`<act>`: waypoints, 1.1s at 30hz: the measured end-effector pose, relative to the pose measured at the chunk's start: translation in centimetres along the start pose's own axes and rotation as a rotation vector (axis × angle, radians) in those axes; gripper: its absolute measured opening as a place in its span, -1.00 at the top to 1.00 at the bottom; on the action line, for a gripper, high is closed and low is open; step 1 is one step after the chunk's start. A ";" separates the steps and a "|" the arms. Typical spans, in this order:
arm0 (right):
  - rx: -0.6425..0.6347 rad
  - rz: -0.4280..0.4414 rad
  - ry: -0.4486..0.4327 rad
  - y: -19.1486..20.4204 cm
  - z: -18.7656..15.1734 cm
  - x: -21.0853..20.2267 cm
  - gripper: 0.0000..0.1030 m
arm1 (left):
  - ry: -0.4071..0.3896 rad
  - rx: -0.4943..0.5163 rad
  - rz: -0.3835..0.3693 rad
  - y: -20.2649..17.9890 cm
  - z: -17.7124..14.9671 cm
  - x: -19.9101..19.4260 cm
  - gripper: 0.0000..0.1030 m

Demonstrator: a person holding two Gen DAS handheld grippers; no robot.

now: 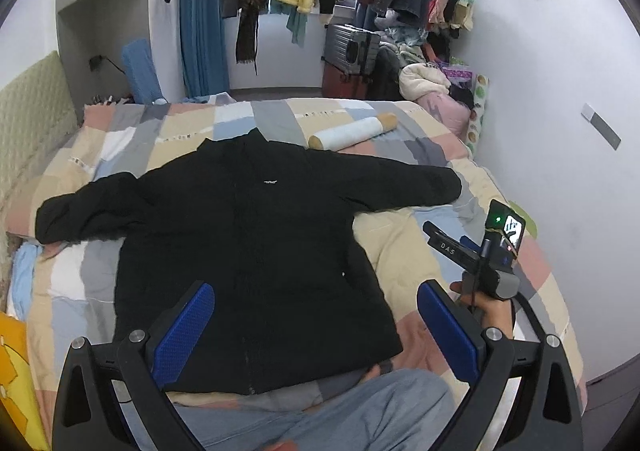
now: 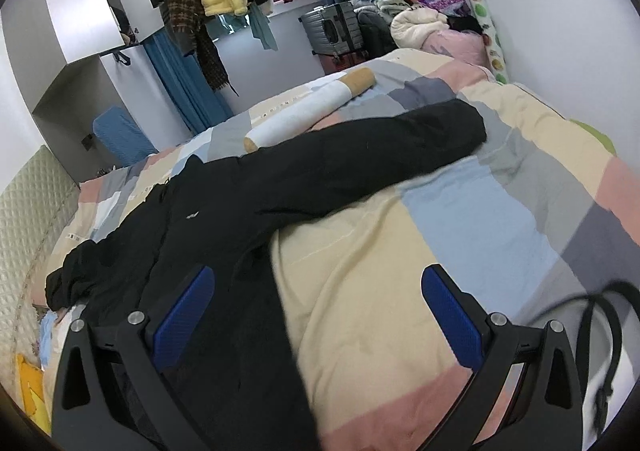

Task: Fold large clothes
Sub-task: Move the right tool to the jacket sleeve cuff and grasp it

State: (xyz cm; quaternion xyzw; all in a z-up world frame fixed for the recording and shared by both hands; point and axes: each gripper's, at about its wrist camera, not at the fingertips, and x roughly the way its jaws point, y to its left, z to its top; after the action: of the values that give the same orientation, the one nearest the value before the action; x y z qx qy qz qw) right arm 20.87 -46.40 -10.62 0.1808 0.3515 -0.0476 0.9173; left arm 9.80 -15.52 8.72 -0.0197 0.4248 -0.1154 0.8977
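Black jacket lies flat on the bed, collar away from both grippers w/ 2 sleeves out sideways; left gripper fingers spread over hem, right gripper fingers spread, nearer the sleeve ahead, likely 1st fold.

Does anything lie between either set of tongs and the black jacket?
Nothing visible. The black jacket lies spread flat on the quilt, directly ahead of the open left tongs and right tongs.
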 end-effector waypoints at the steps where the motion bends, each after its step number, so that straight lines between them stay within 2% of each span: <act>1: 0.000 0.003 -0.002 -0.3 0.3 0.5 -1.00 | -0.011 -0.009 0.008 -0.1 0.4 0.4 -0.99; 7: 0.040 0.048 -0.007 -3.7 2.6 5.4 -1.00 | -0.010 -0.019 0.028 -1.4 1.9 3.7 -0.99; 12: 0.144 0.042 -0.007 -8.0 4.8 10.5 -1.00 | 0.044 -0.018 0.043 -2.4 2.5 8.1 -0.99; 16: 0.235 0.062 -0.019 -11.3 6.1 14.2 -1.00 | 0.024 -0.023 0.083 -2.9 3.5 10.3 -0.99; 21: 0.289 0.039 -0.036 -14.3 7.9 18.2 -1.00 | 0.045 0.003 0.051 -3.5 5.3 13.4 -0.99; 24: 0.333 0.019 -0.043 -16.1 8.5 19.9 -1.00 | 0.034 -0.021 0.053 -2.9 6.6 15.1 -0.99; 28: 0.460 0.017 -0.075 -19.2 8.7 21.9 -1.00 | 0.016 -0.035 0.061 -3.2 8.1 17.4 -0.99; 33: 0.530 0.011 -0.129 -21.9 9.0 23.7 -1.00 | 0.055 -0.011 0.053 -4.2 9.2 21.2 -0.99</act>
State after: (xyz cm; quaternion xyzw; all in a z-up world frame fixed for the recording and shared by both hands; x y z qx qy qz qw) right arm 39.58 -69.08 -26.67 0.4131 0.2666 -0.1442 0.8588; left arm 29.04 -24.96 -0.87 -0.0103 0.4505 -0.0898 0.8882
